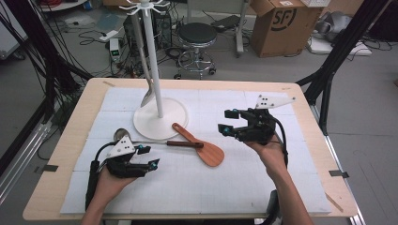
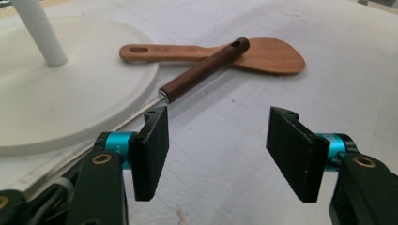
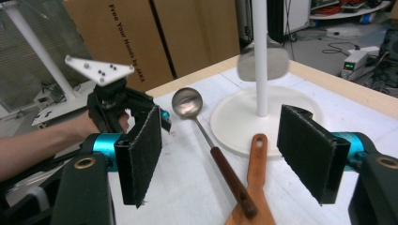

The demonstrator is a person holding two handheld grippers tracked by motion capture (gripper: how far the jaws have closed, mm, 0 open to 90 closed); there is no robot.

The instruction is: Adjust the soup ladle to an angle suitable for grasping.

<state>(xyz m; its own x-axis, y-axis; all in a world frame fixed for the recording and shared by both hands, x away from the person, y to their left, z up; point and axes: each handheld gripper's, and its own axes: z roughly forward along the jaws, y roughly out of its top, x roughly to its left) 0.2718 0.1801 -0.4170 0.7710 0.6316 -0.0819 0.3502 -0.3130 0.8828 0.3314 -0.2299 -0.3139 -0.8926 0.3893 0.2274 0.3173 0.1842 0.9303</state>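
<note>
Steel ladle with dark wooden handle: we grasp mid-handle, where it crosses the wooden spatula.
Left gripper: wide open, empty.
Right gripper: wide open, empty.

Between the right gripper's matt, rough-faced black fingers lie a smooth, orange-brown wooden spatula and a ladle with glossy metal bowl and dark polished wooden handle. Beyond them stands a matt white plastic-looking rack base on white quilted cloth.
</note>
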